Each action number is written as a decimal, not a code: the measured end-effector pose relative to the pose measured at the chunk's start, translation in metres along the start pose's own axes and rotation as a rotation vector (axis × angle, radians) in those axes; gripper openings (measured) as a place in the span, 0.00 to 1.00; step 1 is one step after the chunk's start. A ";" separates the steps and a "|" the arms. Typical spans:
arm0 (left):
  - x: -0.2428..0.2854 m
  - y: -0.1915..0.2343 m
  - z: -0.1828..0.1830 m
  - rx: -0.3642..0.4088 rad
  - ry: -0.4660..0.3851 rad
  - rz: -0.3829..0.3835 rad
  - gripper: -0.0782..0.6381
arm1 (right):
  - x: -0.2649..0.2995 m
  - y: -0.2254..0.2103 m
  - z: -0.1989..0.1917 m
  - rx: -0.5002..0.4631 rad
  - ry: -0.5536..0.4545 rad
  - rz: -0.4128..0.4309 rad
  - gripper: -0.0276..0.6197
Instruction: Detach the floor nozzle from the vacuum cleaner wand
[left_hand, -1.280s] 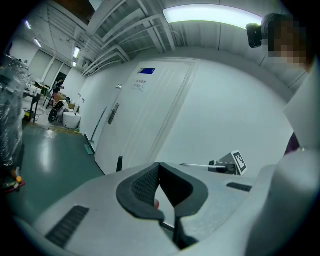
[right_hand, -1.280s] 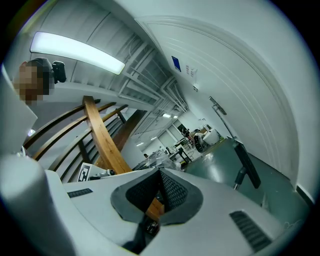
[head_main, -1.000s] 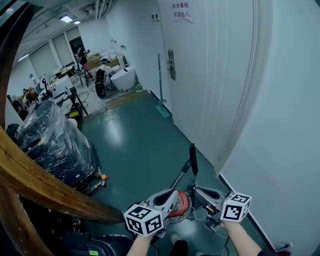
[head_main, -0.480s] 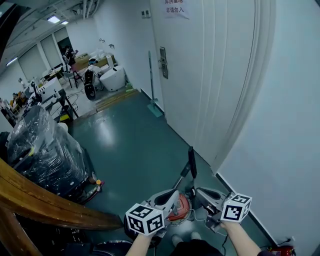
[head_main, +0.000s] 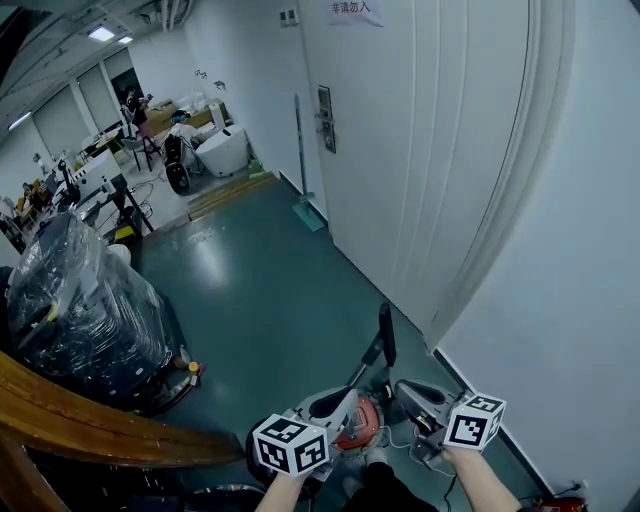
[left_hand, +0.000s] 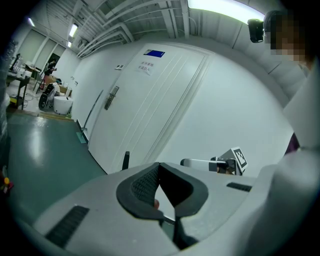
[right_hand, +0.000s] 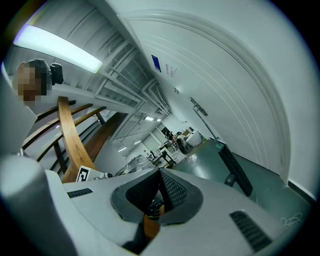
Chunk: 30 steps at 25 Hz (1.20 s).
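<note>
Floor nozzle (head_main: 386, 334): black, standing near upright at far end of silver wand (head_main: 357, 364), still joined to it, over green floor (head_main: 270, 290) near foot of white door (head_main: 420, 150). Nozzle lies ahead of both jaw pairs, apart from them, touched by neither. Left gripper (left_hand: 159, 174): jaws closed together, nothing between. Right gripper (right_hand: 160, 181): jaws closed together, empty. Red vacuum body (head_main: 364, 420) between the two grippers. Count: one nozzle, one wand, one vacuum body, two grippers, one marker cube (head_main: 290, 446) on each
</note>
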<state>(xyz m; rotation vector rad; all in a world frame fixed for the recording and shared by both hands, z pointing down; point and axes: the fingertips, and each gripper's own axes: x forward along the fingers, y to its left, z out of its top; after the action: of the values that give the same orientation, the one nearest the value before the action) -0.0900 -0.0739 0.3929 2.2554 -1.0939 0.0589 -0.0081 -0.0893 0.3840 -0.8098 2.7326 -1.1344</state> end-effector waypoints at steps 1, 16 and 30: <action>0.003 0.004 -0.001 -0.007 0.004 0.003 0.11 | 0.003 -0.005 0.001 0.004 0.002 -0.003 0.07; 0.052 0.064 -0.031 -0.095 0.051 0.029 0.11 | 0.045 -0.082 -0.014 0.087 0.038 -0.034 0.07; 0.081 0.099 -0.054 -0.085 0.103 0.034 0.11 | 0.063 -0.125 -0.032 0.104 0.037 -0.075 0.07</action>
<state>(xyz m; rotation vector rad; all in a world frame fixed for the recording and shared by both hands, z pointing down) -0.0966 -0.1456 0.5110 2.1345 -1.0603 0.1382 -0.0149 -0.1739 0.5000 -0.8933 2.6666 -1.3069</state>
